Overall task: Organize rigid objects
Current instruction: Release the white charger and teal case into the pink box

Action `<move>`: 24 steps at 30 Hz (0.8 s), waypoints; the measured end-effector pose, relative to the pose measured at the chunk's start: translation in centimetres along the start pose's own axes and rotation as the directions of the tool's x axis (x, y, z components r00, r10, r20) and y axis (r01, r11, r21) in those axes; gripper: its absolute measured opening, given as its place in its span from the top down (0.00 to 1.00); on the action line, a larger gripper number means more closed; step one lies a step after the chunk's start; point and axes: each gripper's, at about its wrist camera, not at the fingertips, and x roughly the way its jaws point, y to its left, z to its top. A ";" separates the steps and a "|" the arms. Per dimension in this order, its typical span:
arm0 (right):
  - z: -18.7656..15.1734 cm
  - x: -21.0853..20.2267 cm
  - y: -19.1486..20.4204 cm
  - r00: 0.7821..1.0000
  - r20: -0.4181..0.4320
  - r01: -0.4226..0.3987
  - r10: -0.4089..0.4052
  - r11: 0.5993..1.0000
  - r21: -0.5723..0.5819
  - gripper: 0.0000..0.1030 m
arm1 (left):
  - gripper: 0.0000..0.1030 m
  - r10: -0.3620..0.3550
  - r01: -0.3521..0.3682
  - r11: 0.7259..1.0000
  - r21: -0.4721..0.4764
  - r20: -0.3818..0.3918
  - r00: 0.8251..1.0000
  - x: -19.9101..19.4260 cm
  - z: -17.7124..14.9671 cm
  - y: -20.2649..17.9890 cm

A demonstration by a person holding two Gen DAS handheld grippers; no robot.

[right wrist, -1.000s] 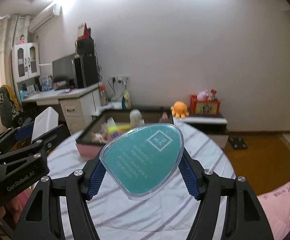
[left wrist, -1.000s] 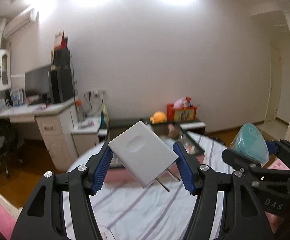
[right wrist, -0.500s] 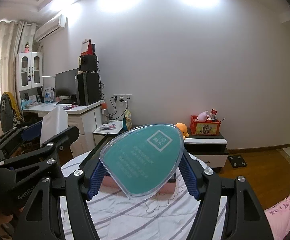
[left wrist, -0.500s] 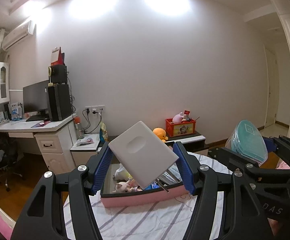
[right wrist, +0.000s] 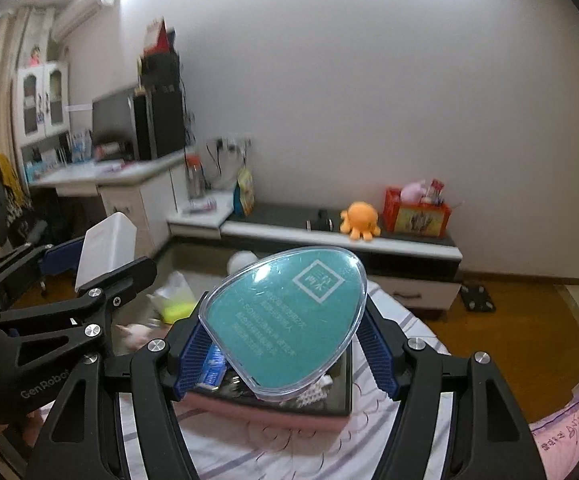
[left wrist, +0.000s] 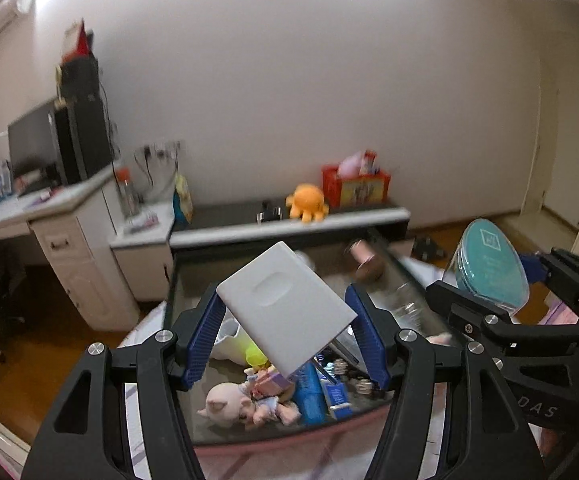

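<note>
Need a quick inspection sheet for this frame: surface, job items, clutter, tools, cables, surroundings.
Surface: round table under a white striped cloth, bearing a pink-sided storage box with dark rim.
Job's things: flat white plug-in charger and teal egg-shaped case with clear plastic cover, both held above the box.
Clutter: box holds a pale pink doll, blue packets, a yellow-green cup and other small items.
Grippers: left tool shut on the charger; right tool shut on the case.
Cables: dark leads at the wall sockets.
Surroundings: white desk with a monitor, low cabinet bearing an orange plush octopus; wooden floor.
</note>
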 end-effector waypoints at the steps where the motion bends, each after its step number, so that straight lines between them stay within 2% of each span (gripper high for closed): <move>1: -0.1 1.2 -0.2 1.000 -0.030 -0.005 0.005 1.000 -0.003 0.33 | 0.39 0.003 -0.003 1.000 0.001 -0.027 1.000 1.1 -0.2 0.2; 5: -0.6 5.2 -0.3 0.993 -0.117 -0.017 0.014 1.000 -0.025 0.33 | 0.40 0.027 -0.026 1.000 0.013 -0.112 0.993 4.7 -1.2 0.6; 7: -0.8 6.5 -0.2 0.990 -0.138 -0.042 0.038 0.999 -0.027 0.33 | 0.41 0.050 -0.049 0.999 0.019 -0.116 0.992 5.5 -1.4 0.8; 11: -0.8 7.5 0.0 0.987 -0.147 -0.063 0.056 0.997 -0.037 0.32 | 0.35 0.101 -0.098 0.995 0.032 -0.115 0.988 5.8 -1.3 1.2; 12: -0.8 7.1 0.1 0.990 -0.131 -0.059 0.054 0.997 -0.042 0.31 | 0.31 0.111 -0.109 0.994 0.024 -0.108 0.988 5.5 -1.3 1.4; 14: -0.4 6.4 0.1 0.995 -0.097 -0.031 0.025 0.998 -0.053 0.20 | 0.25 0.117 -0.117 0.993 0.000 -0.093 0.989 4.8 -1.0 2.0; 16: 0.2 5.3 -0.2 0.996 -0.074 -0.044 0.041 0.998 -0.044 0.20 | 0.13 0.126 -0.129 0.991 -0.035 -0.073 0.989 3.6 -0.7 2.6; 19: 0.5 2.5 -0.4 0.998 -0.037 -0.043 0.043 0.999 -0.020 0.20 | 0.04 0.141 -0.142 0.989 -0.049 -0.027 0.990 1.0 -0.4 2.9; 22: 0.8 -0.7 -0.2 0.999 0.012 -0.046 0.046 0.999 0.001 0.18 | 0.00 0.157 -0.156 0.987 -0.044 0.018 0.987 -2.4 -0.4 2.4; 24: 0.8 -2.8 0.1 0.998 0.038 -0.046 0.046 0.999 0.009 0.05 | 0.00 0.151 -0.150 0.988 -0.043 0.042 0.988 -4.8 -0.4 2.1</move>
